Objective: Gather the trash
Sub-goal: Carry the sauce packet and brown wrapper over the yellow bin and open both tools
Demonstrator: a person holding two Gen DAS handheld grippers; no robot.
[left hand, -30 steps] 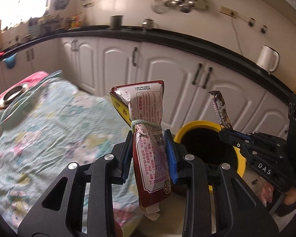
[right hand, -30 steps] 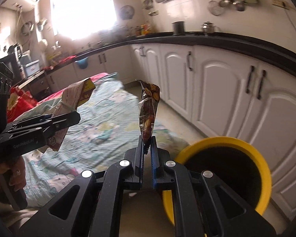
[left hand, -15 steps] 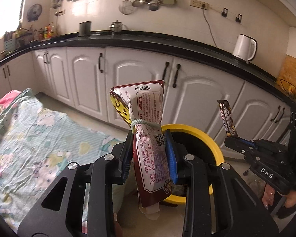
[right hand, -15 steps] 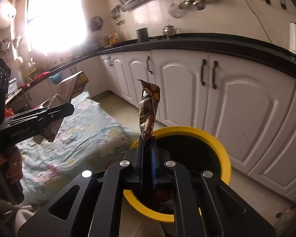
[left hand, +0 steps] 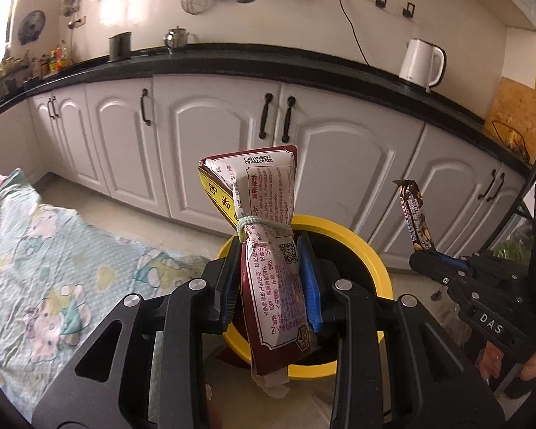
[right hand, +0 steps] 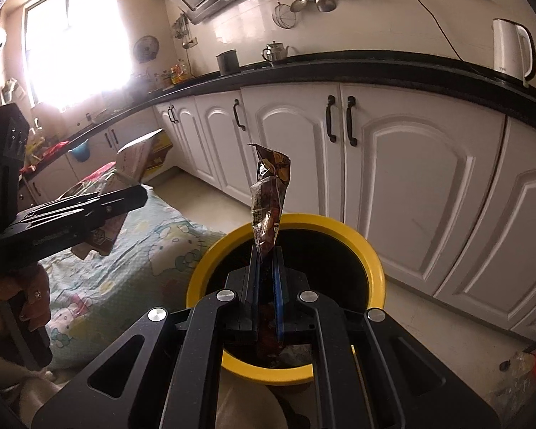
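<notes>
Since a second ago you have swung both hands away from the bed and in over the bin: the round black trash bin with the yellow rim (left hand: pixel 371 261), earlier off to the side, now sits right behind each gripper's fingers. That puts both pieces of trash about where a release should drop them in, though the left one looks nearer the rim's near-left edge than the middle.

Your left gripper (left hand: pixel 269 282) is clamped on the dark red printed snack bag tied at the neck with a pale green elastic band (left hand: pixel 268 250). The bag is crinkly film, pinched to a waist at the band and bulging below, its lower end hanging under the blue pads. It may cling or slide off slowly.

Your right gripper (right hand: pixel 267 279) is closed tight on a thin brown glossy foil wrapper (right hand: pixel 269 200), which stands up from the jaws, flat, creased and very light, over the bin's dark mouth (right hand: pixel 339 271). Something this light could flutter sideways.

The bed's pastel cartoon-print sheet (left hand: pixel 53 268) lies soft and rumpled to the left.
</notes>
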